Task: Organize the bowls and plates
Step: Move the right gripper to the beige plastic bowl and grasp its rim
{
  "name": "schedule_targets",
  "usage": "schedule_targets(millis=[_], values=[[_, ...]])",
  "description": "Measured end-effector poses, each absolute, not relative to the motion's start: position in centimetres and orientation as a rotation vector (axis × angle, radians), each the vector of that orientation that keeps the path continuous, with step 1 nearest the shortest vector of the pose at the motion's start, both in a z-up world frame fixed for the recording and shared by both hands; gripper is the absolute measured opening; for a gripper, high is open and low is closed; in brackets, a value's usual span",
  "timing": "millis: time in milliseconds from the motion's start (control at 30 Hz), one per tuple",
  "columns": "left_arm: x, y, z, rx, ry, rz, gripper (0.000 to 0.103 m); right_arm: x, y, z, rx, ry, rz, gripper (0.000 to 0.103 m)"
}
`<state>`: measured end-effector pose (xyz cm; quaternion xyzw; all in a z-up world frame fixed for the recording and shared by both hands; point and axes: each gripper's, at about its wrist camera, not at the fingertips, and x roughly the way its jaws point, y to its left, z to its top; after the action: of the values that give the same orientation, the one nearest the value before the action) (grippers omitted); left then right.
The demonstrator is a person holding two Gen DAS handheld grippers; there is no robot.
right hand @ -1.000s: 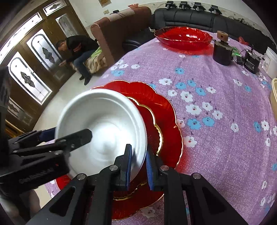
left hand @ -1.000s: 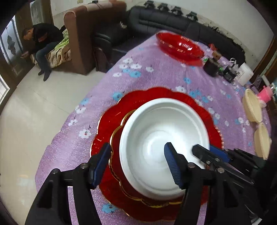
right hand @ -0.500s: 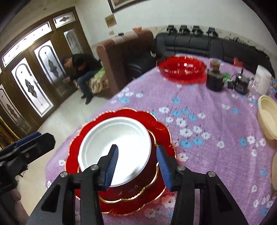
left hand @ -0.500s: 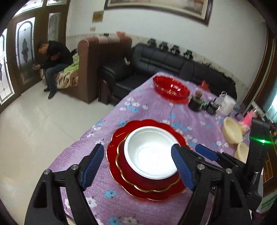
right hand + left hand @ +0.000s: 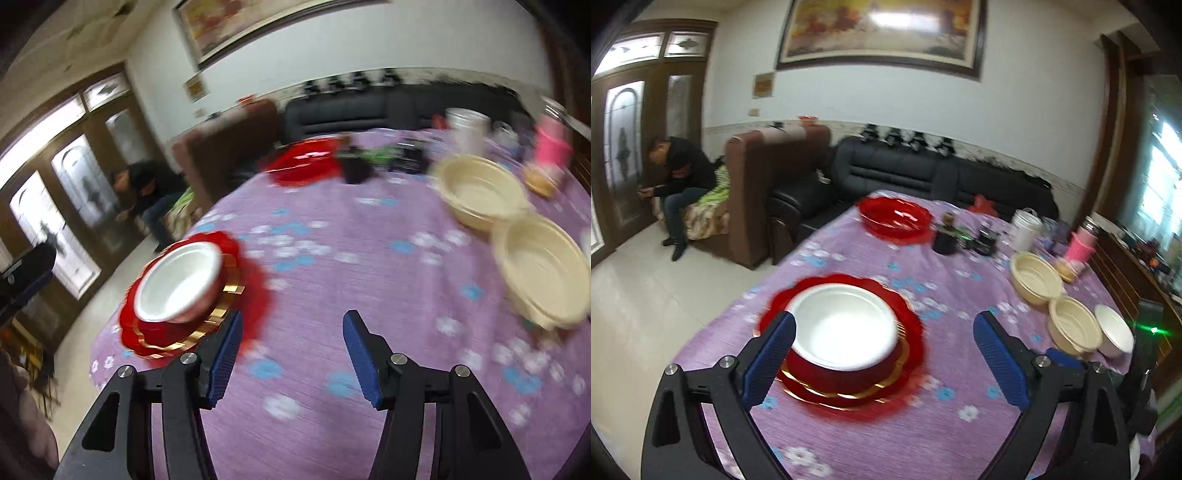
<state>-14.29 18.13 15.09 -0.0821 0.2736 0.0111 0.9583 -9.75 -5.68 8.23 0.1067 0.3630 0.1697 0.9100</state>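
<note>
Left tongs opening, jaws wide, nothing between pads. Right tongs opening too, empty, above bare purple flowered surface. White bowl sits upright in red bowl, gold-edged, on scalloped red plate, near surface's edge. Two cream bowls just beside each other at right; small white bowl next to them. Another red plate at far side.

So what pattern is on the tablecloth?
The tablecloth is purple with scattered white and blue flowers; it shows best in the left wrist view.
</note>
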Motion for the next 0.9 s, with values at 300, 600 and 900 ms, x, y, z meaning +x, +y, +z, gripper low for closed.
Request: schedule_targets(millis=[300,600,900], values=[[-12.1,12.9,12.6,-0.133,0.649,-0.094,0.097,-12.6,-21.7,6.6,0.417,0.755,0.001,0.060],[-11.7,10.3,11.5,-0.085,0.699,-0.126,0.097,-8.4,-26.6,5.0,0.572,0.788,-0.064,0.060],[-11.6,10.7,11.1,-0.074,0.715,-0.109,0.097,-4.3,-26.1,2.8,0.692,0.823,-0.059,0.028]])
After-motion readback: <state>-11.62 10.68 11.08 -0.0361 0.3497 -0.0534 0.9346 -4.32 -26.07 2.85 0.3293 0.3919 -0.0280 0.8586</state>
